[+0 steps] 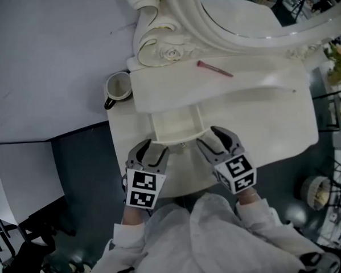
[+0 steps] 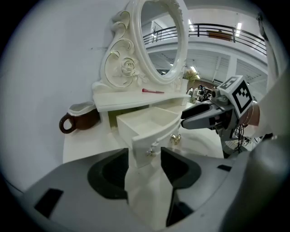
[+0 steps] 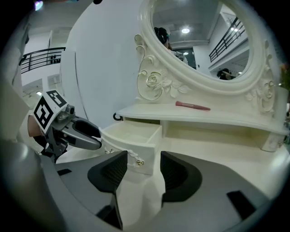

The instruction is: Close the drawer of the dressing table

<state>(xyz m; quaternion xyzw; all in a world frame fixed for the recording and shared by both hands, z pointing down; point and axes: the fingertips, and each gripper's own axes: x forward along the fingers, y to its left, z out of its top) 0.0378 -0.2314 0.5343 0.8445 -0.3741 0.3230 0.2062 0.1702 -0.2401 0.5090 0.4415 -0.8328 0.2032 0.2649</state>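
Since it is pulled out from under the raised shelf (image 1: 213, 85), the drawer (image 1: 178, 124) of the dressing table stands open. Its long axis runs from the mirror (image 1: 255, 20) toward the front edge of the surface (image 1: 261, 128), and its curved front faces the person. Two small metal knobs (image 2: 176, 139) sit on this front. The drawer's white bottom lies bare to view.

At the front edge, the left tool (image 1: 151, 153) is before the left end of the drawer's front and the right tool (image 1: 216, 137) before the right end. The jaws of both tools are wide apart and grip nothing. Whether the tips touch the drawer I cannot tell.

A brown mug (image 1: 118, 87) stands at the back left corner of the surface, just beside the left end of the shelf. Its inside looks pale, and what it holds I cannot tell. A thin red stick (image 1: 215, 69) lies on the shelf, near the carved frame of the mirror.

The dressing table is white and stands against a pale wall (image 1: 41, 54) on a dark floor (image 1: 75, 166). In the left gripper view a railing (image 2: 217, 34) and ceiling lights show behind.
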